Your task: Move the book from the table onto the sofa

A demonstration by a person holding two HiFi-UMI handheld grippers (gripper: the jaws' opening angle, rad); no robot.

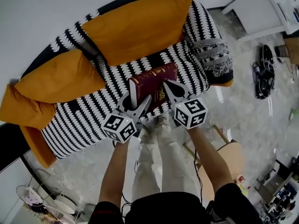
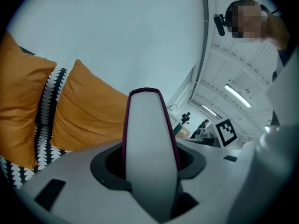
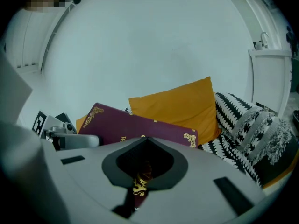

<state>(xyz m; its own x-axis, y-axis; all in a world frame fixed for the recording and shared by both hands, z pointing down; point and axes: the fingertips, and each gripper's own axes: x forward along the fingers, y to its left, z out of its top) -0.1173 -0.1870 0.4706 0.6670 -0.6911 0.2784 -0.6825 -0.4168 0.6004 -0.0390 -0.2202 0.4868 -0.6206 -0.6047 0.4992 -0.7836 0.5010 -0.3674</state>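
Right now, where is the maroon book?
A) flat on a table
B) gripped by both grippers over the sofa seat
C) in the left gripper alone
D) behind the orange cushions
B: the left gripper and the right gripper each clamp an edge of the book, seen against the patterned sofa seat in the head view.

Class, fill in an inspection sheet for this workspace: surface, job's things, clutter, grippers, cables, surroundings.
Surface: sofa with a black-and-white cover; orange cushions lean on its back.
Job's things: maroon book held over the seat between both grippers; whether it touches the seat cannot be told.
Clutter: black gear on the floor at right.
Grippers: left gripper clamped across the book's page edge; right gripper shut on its cover.
Cables: thin dark cable beside the person's legs.
Surroundings: white wall, pale floor, white furniture.
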